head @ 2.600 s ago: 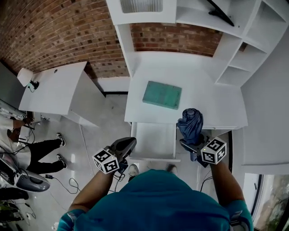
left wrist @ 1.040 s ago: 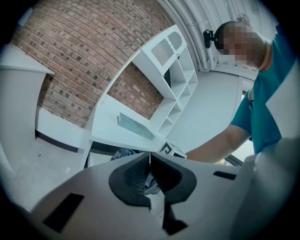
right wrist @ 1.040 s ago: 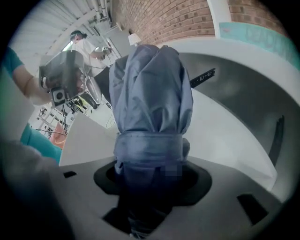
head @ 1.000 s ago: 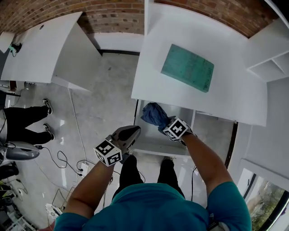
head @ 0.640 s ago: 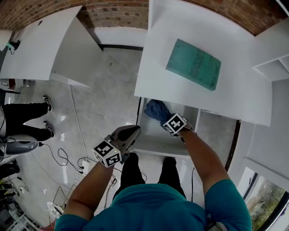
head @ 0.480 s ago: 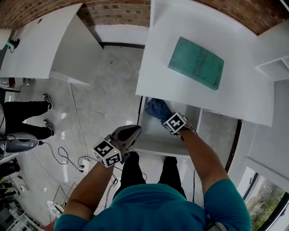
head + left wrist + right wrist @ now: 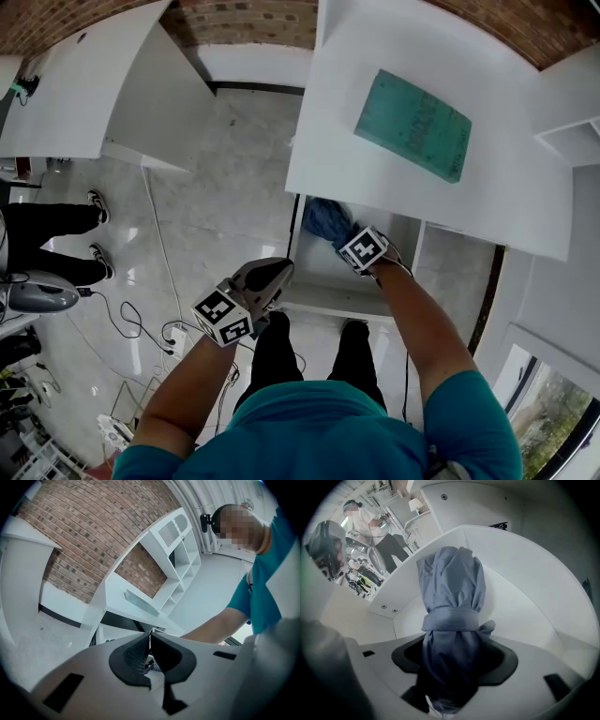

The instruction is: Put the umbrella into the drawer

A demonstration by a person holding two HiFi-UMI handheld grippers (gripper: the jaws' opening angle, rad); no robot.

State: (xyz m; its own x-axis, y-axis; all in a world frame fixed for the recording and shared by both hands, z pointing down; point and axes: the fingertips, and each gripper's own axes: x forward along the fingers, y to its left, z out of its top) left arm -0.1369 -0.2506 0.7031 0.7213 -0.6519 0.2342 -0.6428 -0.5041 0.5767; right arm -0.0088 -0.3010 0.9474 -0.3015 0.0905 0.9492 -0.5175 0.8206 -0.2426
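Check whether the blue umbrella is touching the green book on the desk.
Apart. The head view shows the umbrella down in the open drawer, while the green book lies on the desk top, bare white surface between them.

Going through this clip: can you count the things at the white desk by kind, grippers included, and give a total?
Umbrella: 1, blue umbrella, down inside the drawer
Drawer: 1, drawer, pulled open
Book: 1, teal book, on the desk
Grippers: 2, left gripper shut on nothing; right gripper with jaws opening, the umbrella between them
Total: 5
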